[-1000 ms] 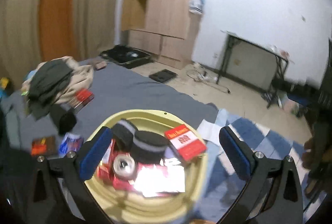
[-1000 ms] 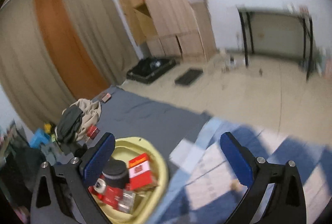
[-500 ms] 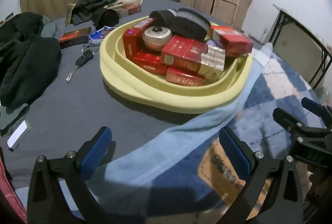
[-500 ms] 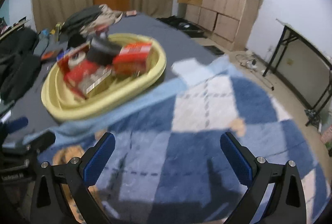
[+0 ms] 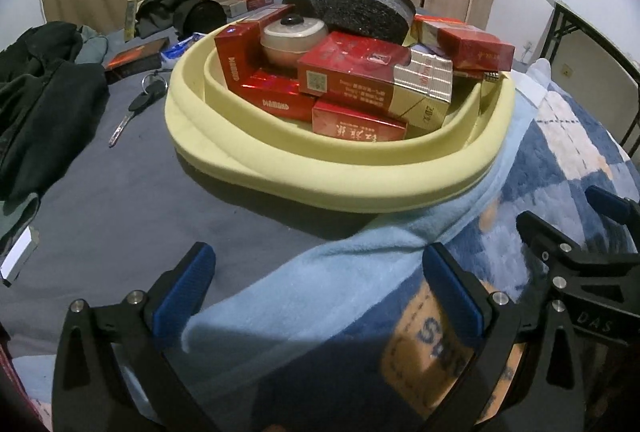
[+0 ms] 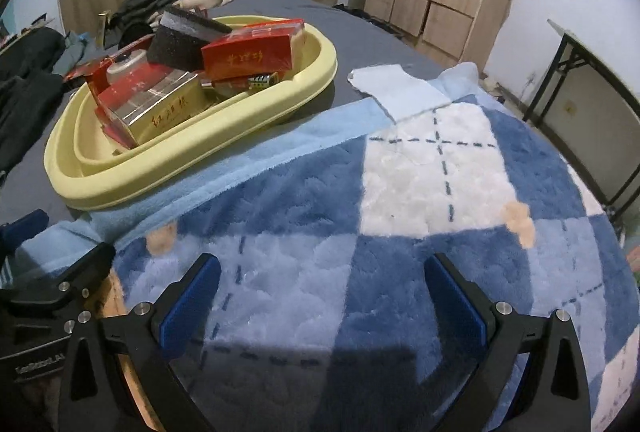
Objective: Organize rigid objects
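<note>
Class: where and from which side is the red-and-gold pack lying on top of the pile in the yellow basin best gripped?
Probably across the long flat sides of the red-and-gold pack, from above: it lies highest, its near end overhanging free. Left gripper is open.

A pale yellow oval foam tray point(image 5: 320, 172) lies flat on the bed, at 12 o'clock, piled with red cigarette packs point(image 5: 352, 72), black sponges point(image 5: 368, 12) and a round jar point(image 5: 292, 40).

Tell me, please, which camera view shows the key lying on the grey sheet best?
The left wrist view: the key lies unobstructed on the grey sheet, left of the yellow basin. The right wrist view does not show it.
</note>
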`<state>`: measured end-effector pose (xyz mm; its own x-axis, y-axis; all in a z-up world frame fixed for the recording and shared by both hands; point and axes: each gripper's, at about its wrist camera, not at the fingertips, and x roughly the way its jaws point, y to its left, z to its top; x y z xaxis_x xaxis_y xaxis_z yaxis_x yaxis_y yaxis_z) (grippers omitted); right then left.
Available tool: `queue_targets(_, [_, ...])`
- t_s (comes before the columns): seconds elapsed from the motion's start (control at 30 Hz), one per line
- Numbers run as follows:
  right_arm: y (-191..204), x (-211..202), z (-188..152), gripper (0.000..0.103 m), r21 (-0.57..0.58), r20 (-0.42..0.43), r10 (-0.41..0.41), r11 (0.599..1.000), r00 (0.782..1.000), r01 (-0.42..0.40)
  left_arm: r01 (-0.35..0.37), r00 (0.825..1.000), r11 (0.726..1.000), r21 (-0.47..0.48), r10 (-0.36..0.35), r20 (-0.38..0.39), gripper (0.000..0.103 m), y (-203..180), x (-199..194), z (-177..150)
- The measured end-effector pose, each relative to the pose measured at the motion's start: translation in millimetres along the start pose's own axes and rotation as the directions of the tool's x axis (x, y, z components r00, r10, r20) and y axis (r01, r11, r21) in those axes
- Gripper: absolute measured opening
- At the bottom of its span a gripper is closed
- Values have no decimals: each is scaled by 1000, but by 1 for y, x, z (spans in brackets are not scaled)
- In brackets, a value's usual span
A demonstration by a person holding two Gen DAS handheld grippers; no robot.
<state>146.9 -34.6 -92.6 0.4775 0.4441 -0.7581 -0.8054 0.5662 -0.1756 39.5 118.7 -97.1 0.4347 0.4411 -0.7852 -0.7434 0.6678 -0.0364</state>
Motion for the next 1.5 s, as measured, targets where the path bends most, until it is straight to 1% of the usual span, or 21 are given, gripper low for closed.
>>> queue_targets(0.07, [0, 0, 0, 103, 1, 2, 2, 1000, 1000, -2, 7, 1000, 1000, -6, -7, -5, 103, 0, 0, -1])
queue_targets(1.5, [-2, 1, 0, 103, 1, 1, 2, 1000, 1000, -2, 5, 1000, 1000, -4, -5, -6, 103, -1, -2, -3])
